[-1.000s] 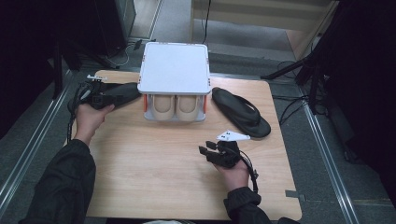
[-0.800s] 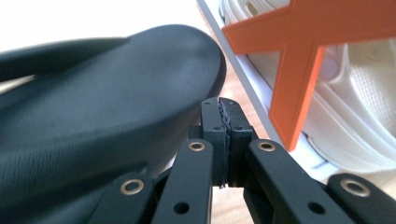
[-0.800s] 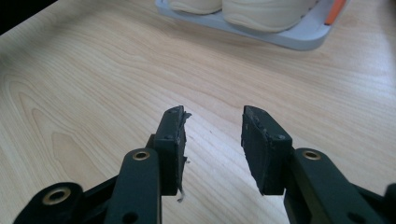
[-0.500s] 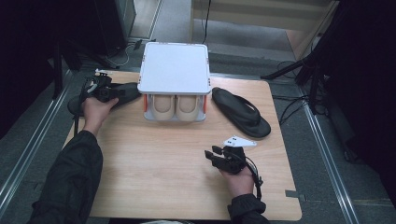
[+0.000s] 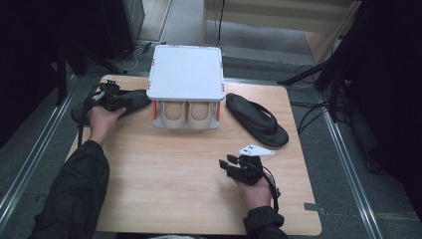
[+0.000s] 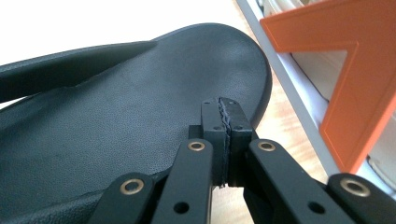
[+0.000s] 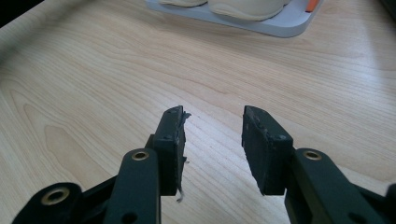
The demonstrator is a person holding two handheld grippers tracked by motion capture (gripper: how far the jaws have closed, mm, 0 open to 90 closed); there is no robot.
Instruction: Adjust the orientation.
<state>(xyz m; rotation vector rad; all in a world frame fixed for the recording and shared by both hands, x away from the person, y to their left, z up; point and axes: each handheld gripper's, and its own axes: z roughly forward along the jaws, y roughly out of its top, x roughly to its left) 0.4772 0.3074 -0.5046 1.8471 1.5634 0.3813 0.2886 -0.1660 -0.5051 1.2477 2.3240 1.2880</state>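
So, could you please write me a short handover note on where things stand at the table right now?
Left gripper: jaws shut, pads pressed together with nothing between them, right over the left sandal at the table's left edge.
Right gripper: jaws open, empty, low over bare table at the front right.
Shoe rack: at the back centre, a pair of beige shoes on its lower shelf.
Right sandal: flat on the table, right of the rack.
Done: neither sandal is on the rack.
Left: probably grip the left sandal and rack it, then the right one.

Wooden table (image 5: 164, 174) with rack (image 5: 186, 74), two sandals (image 5: 256, 119)
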